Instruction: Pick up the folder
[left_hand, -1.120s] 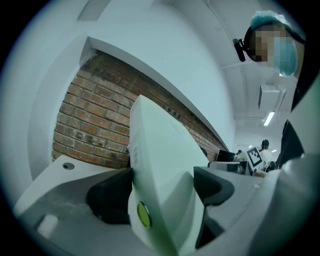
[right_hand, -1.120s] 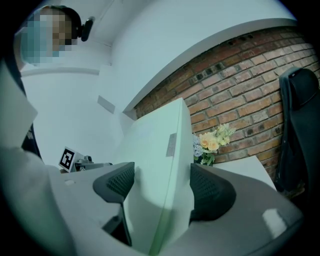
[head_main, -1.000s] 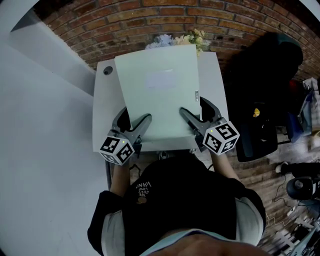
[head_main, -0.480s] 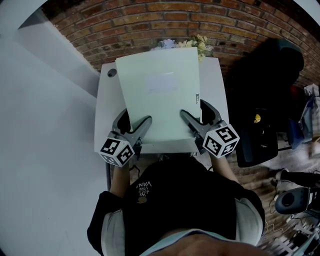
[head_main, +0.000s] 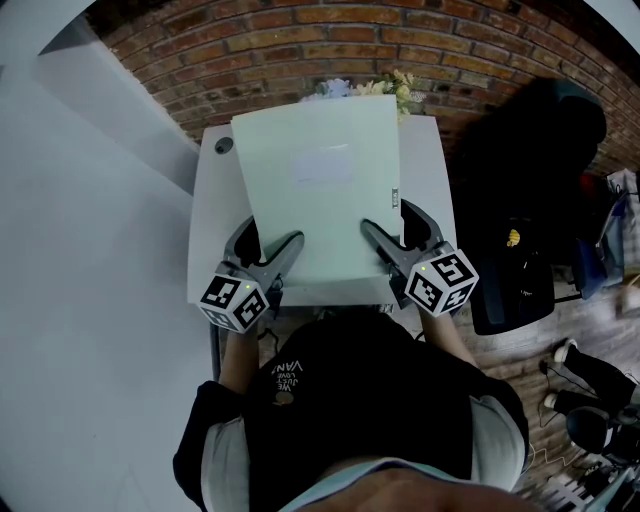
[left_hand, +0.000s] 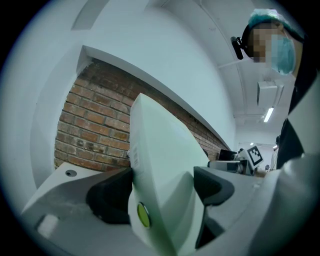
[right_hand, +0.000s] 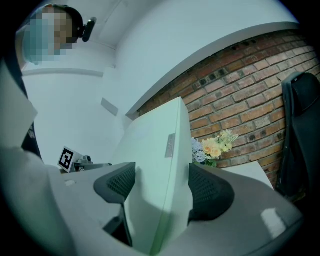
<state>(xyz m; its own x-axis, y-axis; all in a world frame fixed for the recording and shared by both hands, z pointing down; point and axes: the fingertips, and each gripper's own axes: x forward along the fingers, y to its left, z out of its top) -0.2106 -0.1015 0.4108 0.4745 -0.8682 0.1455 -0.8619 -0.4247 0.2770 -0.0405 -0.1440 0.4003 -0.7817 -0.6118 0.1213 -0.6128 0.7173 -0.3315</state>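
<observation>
Head view, looking steeply down, shows the folder (head_main: 320, 190) as a broad, smooth, pale green rectangle with a faint paler label patch, held over a small white table (head_main: 212, 220) in front of the person. The left gripper (head_main: 270, 235) clamps its near left corner and the right gripper (head_main: 390, 220) clamps its near right corner, and each gripper's two grey jaws straddle the folder's thickness. In the left gripper view the folder is a thick box shape with a rounded spine that carries a small yellow-green disc (left_hand: 143, 214), and both dark pads (left_hand: 112, 195) press on its sides. In the right gripper view the finely dotted rubber pads likewise press on the folder from both sides, and a narrow grey label strip (right_hand: 170, 145) runs along its spine. The folder's far edge overlaps a bunch of pale yellow and lilac flowers (head_main: 395, 85) at the back of the table. Whether its near edge clears the tabletop cannot be told. The tabletop is matt and plain, with a round hole (head_main: 217, 145) near its far left corner. Behind it runs a rough red brick wall (head_main: 300, 40). A smooth white wall (head_main: 90, 250) fills the left side, a black garment (head_main: 530, 180) hangs at the right, and the floor (head_main: 520, 350) there is brown.
</observation>
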